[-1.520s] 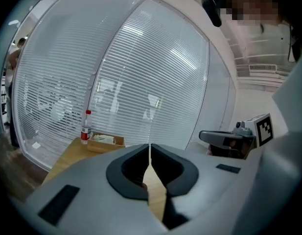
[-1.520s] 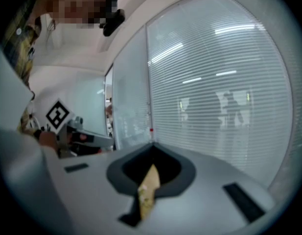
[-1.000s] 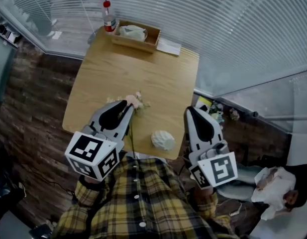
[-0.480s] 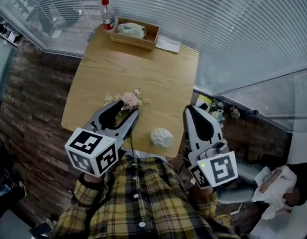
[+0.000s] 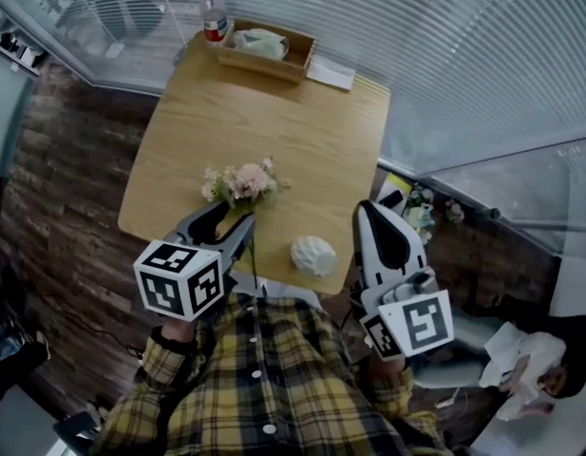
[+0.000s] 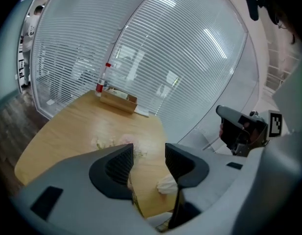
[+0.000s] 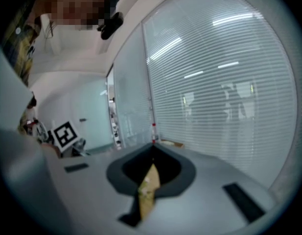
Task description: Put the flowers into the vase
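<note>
Ahead of and beneath both tools, a pale wooden worktop (image 5: pixel 207 112). On the left, the left tool (image 5: pixel 233 218), pointing down at the near edge with jaws spread wide and gripping nothing. On the right, the right tool (image 5: pixel 367 213), off the worktop's side edge, clenched tight, with a tan sliver at the seam; cannot tell whether a pinched scrap or only wood seen through the gap. Far beyond the left tool's tips, at the opposite edge, a shallow wooden tray (image 5: pixel 267 50) with a bottle (image 5: pixel 213 17) beside it. Between the two tools, near the front edge and just to the right of the left tool's right jaw, a white lumpy thing (image 5: pixel 313 255), probably the vase. Just past the left tool's tips, the flowers (image 5: pixel 240 180), apparently lying on the wood, well short of that white thing. Running back from the blooms under the open jaws, a thin dark stem (image 5: pixel 254 245), untouched by either pad. Judged as the pick-up step, with nothing yet in the vase. Next, likely: close on the stem, lift, swing right over the white thing and lower the stem end first.
</note>
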A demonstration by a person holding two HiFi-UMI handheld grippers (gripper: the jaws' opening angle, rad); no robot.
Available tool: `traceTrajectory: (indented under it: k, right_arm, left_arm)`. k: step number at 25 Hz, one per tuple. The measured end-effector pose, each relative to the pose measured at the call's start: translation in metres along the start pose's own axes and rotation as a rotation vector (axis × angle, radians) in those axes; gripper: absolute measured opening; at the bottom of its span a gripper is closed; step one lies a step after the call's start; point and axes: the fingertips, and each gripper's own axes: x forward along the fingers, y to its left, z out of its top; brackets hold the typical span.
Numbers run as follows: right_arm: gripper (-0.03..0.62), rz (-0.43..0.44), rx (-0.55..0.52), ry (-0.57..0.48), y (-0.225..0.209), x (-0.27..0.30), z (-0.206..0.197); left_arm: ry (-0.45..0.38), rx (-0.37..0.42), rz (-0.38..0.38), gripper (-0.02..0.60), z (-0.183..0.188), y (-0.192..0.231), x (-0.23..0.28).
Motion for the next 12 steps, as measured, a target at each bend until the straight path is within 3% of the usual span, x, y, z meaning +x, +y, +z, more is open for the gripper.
traceTrajectory:
  k: [12]
  right_arm:
    - [0.014, -0.015, 0.029, 0.060, -0.013, -0.001, -0.025]
  left_arm:
    - [0.142, -0.111, 0.069, 0.193, -0.065, 0.035, 0.034]
